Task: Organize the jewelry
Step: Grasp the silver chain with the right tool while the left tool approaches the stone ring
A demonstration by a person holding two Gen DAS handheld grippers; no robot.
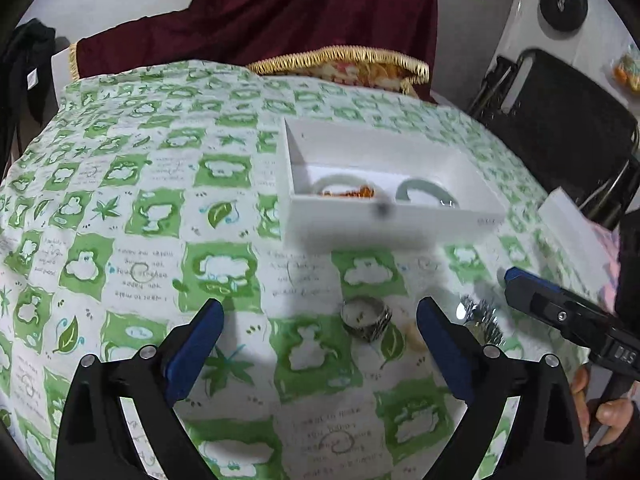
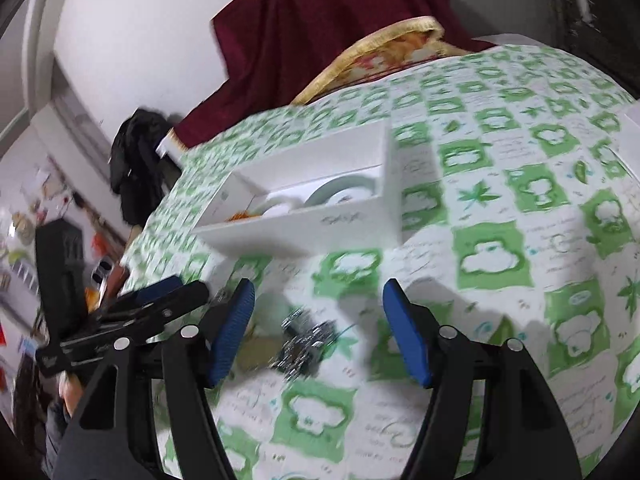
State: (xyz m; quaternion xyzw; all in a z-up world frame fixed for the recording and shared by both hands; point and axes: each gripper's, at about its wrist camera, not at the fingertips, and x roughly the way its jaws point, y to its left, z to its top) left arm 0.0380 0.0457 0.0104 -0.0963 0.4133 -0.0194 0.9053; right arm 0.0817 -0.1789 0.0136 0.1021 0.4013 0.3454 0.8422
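On the green-and-white tablecloth (image 1: pixel 160 200) a silver patterned bangle (image 1: pixel 366 318) lies between the wide-spread fingers of my left gripper (image 1: pixel 320 316), which is open and touches nothing. A small yellowish piece (image 1: pixel 414 336) lies beside the bangle. A sparkly silver piece of jewelry (image 2: pixel 304 340) rests on the cloth between the fingers of my right gripper (image 2: pixel 320 320), also open, its pads apart from it. Farther back stands an open white box (image 1: pixel 360 228) holding a green jade bangle (image 1: pixel 424 192), a pale bangle (image 1: pixel 332 182) and orange beads (image 1: pixel 352 192).
A maroon cloth with gold fringe (image 1: pixel 280 12) covers something behind the table. A black chair (image 1: pixel 560 120) stands at the right, and a white flat piece (image 1: pixel 568 220) lies at the table's right edge. A person's hand (image 1: pixel 600 408) holds the right gripper's handle.
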